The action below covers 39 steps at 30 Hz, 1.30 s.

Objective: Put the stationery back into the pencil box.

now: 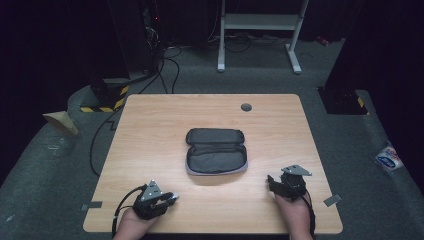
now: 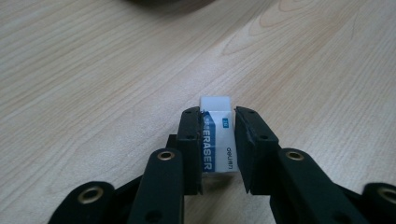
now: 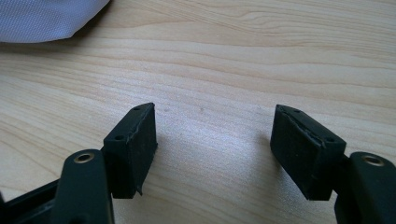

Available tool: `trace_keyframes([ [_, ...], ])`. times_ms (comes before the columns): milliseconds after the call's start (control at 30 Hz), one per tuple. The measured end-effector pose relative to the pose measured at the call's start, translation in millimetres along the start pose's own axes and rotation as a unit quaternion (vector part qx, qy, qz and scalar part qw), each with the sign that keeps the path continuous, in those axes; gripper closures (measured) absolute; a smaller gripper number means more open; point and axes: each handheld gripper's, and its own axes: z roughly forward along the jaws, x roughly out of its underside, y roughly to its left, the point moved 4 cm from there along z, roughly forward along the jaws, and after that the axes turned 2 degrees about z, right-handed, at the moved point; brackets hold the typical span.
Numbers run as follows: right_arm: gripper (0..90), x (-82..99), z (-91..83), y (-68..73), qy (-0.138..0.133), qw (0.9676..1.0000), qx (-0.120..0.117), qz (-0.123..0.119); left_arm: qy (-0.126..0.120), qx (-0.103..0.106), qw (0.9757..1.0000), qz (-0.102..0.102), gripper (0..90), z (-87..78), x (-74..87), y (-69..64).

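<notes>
1. Eraser [image 2: 218, 140]: white block in a blue/white sleeve, lying flat on the table [image 1: 150, 125]. In the left gripper view its long axis runs parallel to the jaws, and the bare white end points away from the camera.
2. Surface: light wood-grain table with a grey grommet [image 1: 246, 107] near the far edge. An open dark pencil case [image 1: 216, 151] lies mid-table, lid flap folded back. Room is dark, with grey carpet, cables and a white frame stand [image 1: 260, 30] behind.
3. Left gripper [image 2: 218, 114]: clamped on the eraser, pads pressing both long sides. It sits at the near-left of the table, well apart from the case.
4. Right gripper [image 3: 215, 140]: jaws spread, bare wood between them. It sits near-right, just off the case's corner.
</notes>
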Motion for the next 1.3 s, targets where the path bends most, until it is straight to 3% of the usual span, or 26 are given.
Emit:
trace_keyframes([
  [200,31.1,0.0,0.0,0.0,0.0,1.0,0.0,0.0,-0.002,-0.019,0.9998,-0.004,72.7,-1.6,1.5,10.8],
  [433,31.1,0.0,0.0,0.0,0.0,1.0,0.0,0.0,-0.011,-0.054,0.998,-0.03,72.7,-5.2,5.8,32.8],
  [600,31.1,0.0,0.0,0.0,0.0,1.0,0.0,0.001,-0.02,-0.068,0.9964,-0.046,72.7,-7.9,6.2,41.6],
  [1067,31.1,0.0,-0.1,0.0,0.0,1.0,0.0,0.0,-0.047,-0.083,0.9941,-0.051,72.9,-14.0,-0.6,48.8],
  [1300,31.1,0.0,0.0,0.0,0.0,1.0,0.0,0.001,-0.061,-0.079,0.9931,-0.061,72.9,-16.9,-3.6,48.0],
])
